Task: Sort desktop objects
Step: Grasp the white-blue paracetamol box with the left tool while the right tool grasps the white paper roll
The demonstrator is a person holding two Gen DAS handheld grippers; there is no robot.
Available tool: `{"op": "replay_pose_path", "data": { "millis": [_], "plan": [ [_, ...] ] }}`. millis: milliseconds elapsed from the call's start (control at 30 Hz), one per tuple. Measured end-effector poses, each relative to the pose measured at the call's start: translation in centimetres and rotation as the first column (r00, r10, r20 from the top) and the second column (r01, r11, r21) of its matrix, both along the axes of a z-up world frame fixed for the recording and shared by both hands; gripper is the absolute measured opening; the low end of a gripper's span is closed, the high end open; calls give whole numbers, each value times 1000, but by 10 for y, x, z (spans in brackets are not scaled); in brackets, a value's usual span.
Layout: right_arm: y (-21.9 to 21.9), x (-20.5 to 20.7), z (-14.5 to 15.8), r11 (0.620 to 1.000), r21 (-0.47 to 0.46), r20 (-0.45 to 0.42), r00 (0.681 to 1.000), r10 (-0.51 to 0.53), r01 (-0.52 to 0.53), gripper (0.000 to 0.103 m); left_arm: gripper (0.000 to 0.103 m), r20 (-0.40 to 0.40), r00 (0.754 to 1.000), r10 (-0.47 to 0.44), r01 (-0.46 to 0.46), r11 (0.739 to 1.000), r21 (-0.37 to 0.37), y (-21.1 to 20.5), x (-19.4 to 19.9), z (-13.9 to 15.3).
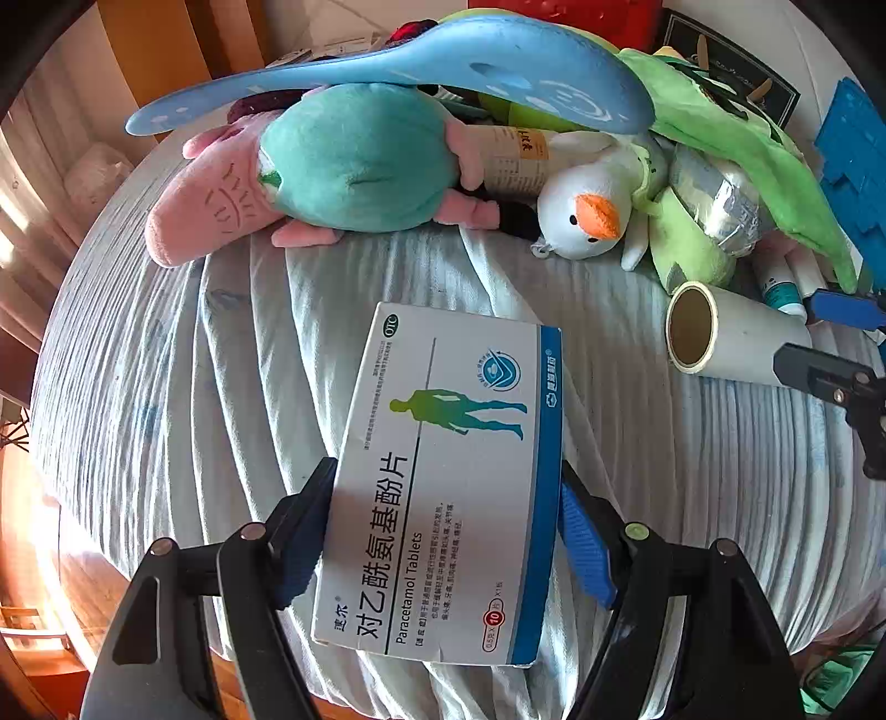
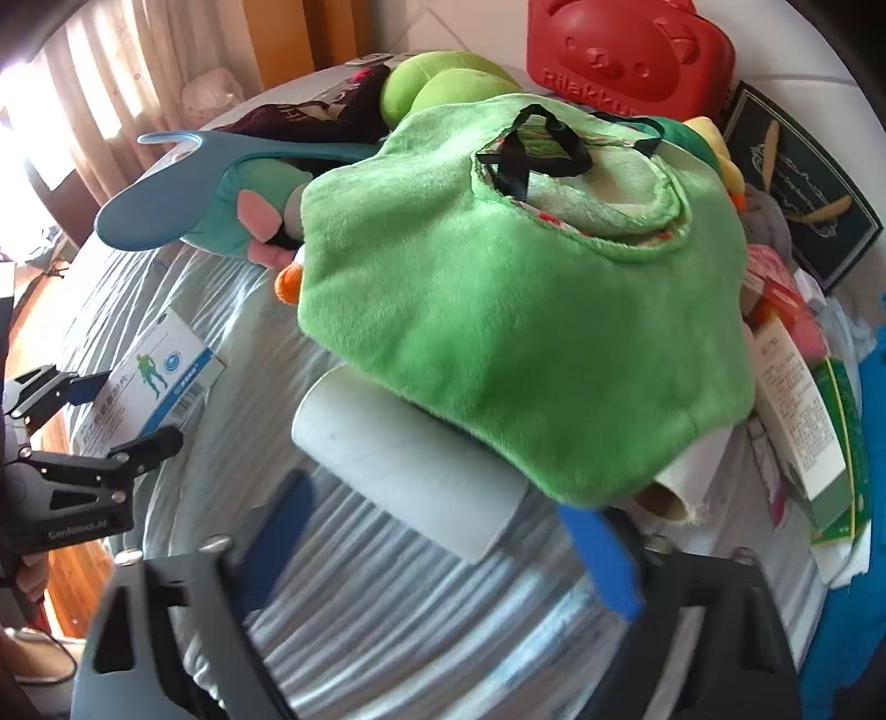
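Note:
My left gripper [image 1: 446, 471] is shut on a white-and-blue paracetamol tablet box [image 1: 443, 443], holding it by its long edges above the striped grey cloth [image 1: 194, 387]. The right wrist view shows that same gripper [image 2: 138, 410] and box [image 2: 160, 365] at the far left. A white paper roll [image 2: 410, 459] lies on the cloth between the fingers of my right gripper [image 2: 434, 495]. There is a gap between the left blue pad [image 2: 282, 526] and the roll, so the jaws stand open around it. A green plush cloth [image 2: 526, 310] covers the roll's far end.
Behind lies a heap: a pink-and-teal plush [image 1: 310, 171], a white duck plush [image 1: 587, 210], a blue insole [image 1: 415, 72], a red Rilakkuma box [image 2: 631, 50] and a dark framed card [image 2: 803, 188]. Cartons [image 2: 803, 421] crowd the right. The cloth's left edge [image 1: 66, 387] drops off.

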State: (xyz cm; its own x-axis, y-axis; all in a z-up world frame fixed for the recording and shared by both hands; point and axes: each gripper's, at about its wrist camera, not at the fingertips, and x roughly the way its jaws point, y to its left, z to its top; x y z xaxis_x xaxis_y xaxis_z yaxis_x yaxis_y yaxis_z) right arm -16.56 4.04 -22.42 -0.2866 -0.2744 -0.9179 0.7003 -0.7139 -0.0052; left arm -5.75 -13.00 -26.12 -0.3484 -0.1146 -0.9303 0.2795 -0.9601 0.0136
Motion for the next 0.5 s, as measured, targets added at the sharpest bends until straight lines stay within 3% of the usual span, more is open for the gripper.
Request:
{"op": "replay_pose_path", "data": {
  "millis": [100, 167, 233, 300, 433, 500],
  "plan": [
    [-13, -4, -2, 997, 23, -47, 996, 71, -70, 84, 74, -4, 1000, 5, -5, 1000, 5, -3, 0, -1],
    [-17, -12, -13, 994, 30, -6, 994, 105, -105, 85, 74, -2, 1000, 4, -4, 1000, 7, -5, 0, -2],
    [-19, -15, -22, 994, 52, 62, 993, 97, -100, 81, 74, -2, 1000, 6, -6, 1000, -1, -5, 0, -3],
    [-20, -4, -24, 990, 87, 69, 992, 110, -116, 64, 74, -6, 1000, 8, -8, 1000, 3, -6, 1, -2],
    [-17, 17, -17, 991, 47, 123, 985, 122, -129, 61, 74, -7, 1000, -9, 9, 1000, 8, -3, 1, -2],
    [-20, 20, -12, 990, 38, 104, 986, 128, -133, 62, 74, -9, 1000, -26, 26, 1000, 1, -1, -1, -2]
  ]
}}
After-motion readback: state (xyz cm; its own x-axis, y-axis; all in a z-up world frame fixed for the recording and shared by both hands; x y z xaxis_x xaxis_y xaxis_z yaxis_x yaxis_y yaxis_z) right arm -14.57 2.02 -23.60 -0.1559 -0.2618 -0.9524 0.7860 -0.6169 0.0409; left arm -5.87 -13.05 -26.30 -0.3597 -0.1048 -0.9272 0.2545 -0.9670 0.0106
